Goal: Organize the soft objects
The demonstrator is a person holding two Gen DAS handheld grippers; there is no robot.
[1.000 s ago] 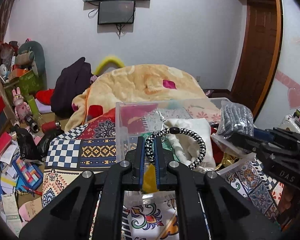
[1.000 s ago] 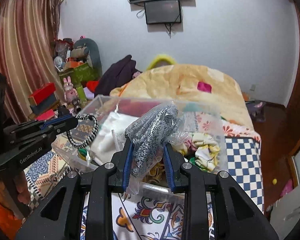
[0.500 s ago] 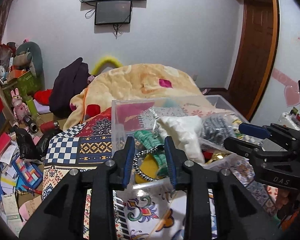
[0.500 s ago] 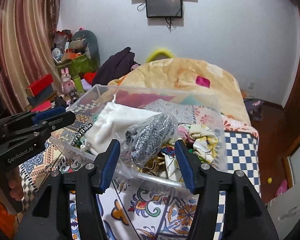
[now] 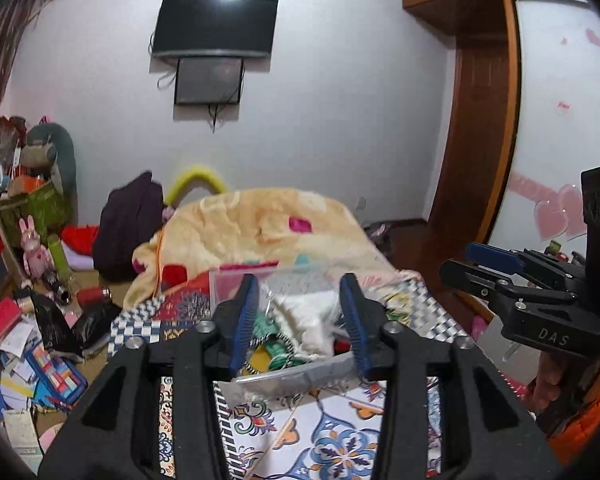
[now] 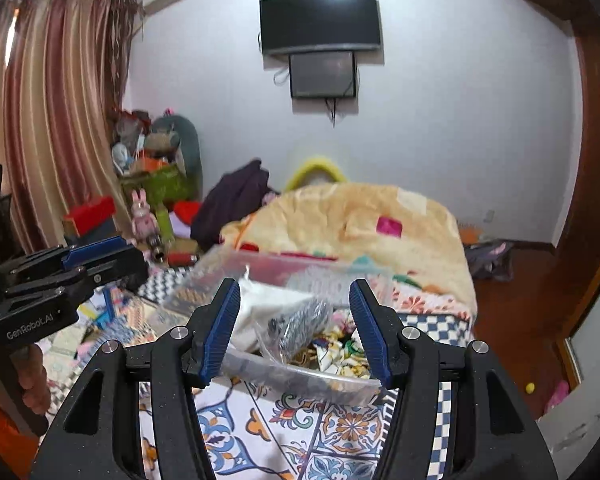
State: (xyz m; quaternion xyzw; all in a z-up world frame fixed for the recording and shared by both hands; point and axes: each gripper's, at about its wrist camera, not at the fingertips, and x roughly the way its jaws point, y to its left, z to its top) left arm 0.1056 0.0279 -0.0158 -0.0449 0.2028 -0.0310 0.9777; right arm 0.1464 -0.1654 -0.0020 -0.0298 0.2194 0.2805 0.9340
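Observation:
A clear plastic bin (image 5: 296,376) (image 6: 300,380) sits on the patterned bed cover and holds soft things. In it lie a white cloth pouch (image 5: 308,316) (image 6: 256,312), a black-and-white braided band (image 5: 286,350), a green piece (image 5: 262,326), a grey knit item in a clear bag (image 6: 300,320) and a floral scrunchie (image 6: 340,350). My left gripper (image 5: 300,316) is open and empty, drawn back above the bin's near wall. My right gripper (image 6: 296,324) is open and empty, also back from the bin.
A peach blanket (image 5: 260,232) is heaped behind the bin. A dark bag (image 5: 128,220) lies at the far left of the bed. Boxes, papers and toys (image 5: 32,320) clutter the floor at left. A wooden door (image 5: 476,140) stands at right.
Both grippers opened and dropped their loads into the bin: the left let go of the braided band, the right the bagged grey knit. Both then pulled back and up.

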